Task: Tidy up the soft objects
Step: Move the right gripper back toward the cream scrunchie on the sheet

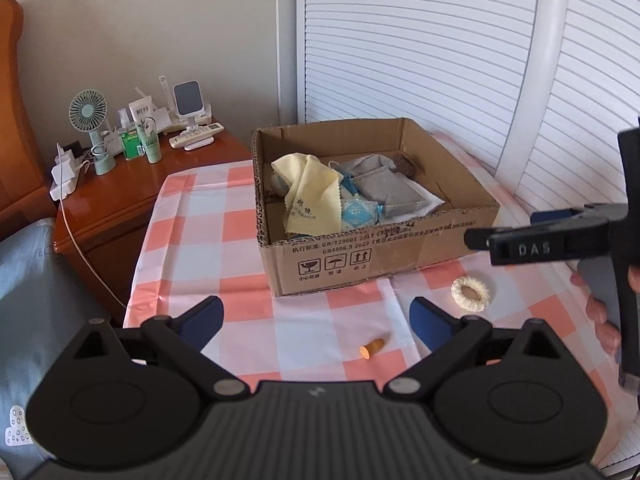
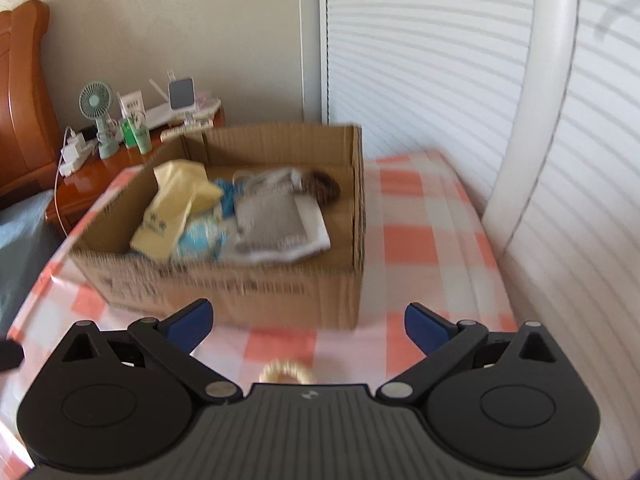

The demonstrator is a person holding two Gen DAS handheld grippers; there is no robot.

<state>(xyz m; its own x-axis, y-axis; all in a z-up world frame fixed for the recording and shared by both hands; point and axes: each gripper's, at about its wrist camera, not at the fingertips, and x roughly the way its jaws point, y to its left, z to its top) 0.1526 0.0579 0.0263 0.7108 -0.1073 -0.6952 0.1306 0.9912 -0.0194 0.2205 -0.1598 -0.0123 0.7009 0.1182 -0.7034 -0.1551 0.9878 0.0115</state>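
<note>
Here, earplug [image 1: 373, 349] points upper-right.

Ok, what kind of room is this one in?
Most likely a bedroom: a wooden headboard at the left, a nightstand holding a small fan and toiletries, and louvered closet doors behind the checkered tabletop.

The right wrist view is motion-blurred: print on the brown cardboard box [image 2: 256, 280] is unreadable. The cream knitted ring [image 2: 287, 373] is half hidden behind that gripper's body. In the left wrist view, the right gripper [image 1: 476, 239] is cut off by the edge, its finger spacing unclear.
</note>
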